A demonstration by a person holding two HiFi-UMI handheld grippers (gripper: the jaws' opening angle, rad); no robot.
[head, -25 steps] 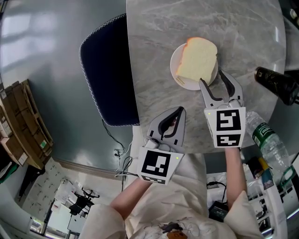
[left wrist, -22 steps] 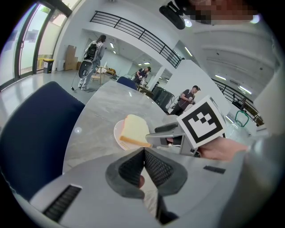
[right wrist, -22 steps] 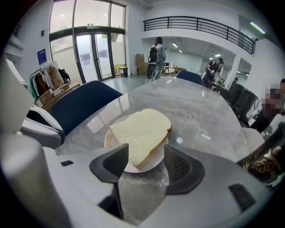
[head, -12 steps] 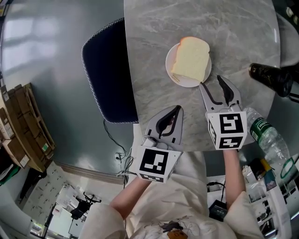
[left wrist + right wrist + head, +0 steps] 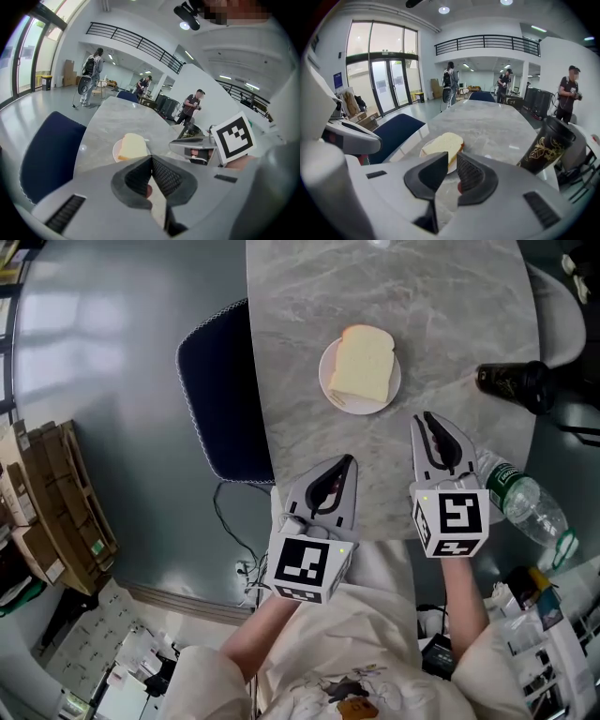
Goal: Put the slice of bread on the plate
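Observation:
A pale slice of bread (image 5: 363,362) lies flat on the small white plate (image 5: 375,407) on the marble table (image 5: 300,296). My right gripper (image 5: 427,418) hovers just short of the plate on the near right. Its jaws are closing, a narrow gap still shows, and nothing is between them. My left gripper (image 5: 348,461) hangs over the table's near edge, shut and empty. The left gripper view shows the bread (image 5: 132,146) beyond its touching tips (image 5: 151,158). The right gripper view has the bread (image 5: 445,143) and plate (image 5: 425,153) ahead of its jaws (image 5: 453,157).
A dark patterned cup (image 5: 511,385) stands at the table's right edge, also close on the right as the cup (image 5: 543,145). A plastic water bottle (image 5: 525,507) lies right of my right gripper. A navy chair (image 5: 220,399) sits against the table's left side. People stand far off.
Both grippers have drawn back from the plate toward the person and risen. The right jaws have narrowed from wide open. The bread stays on the plate.

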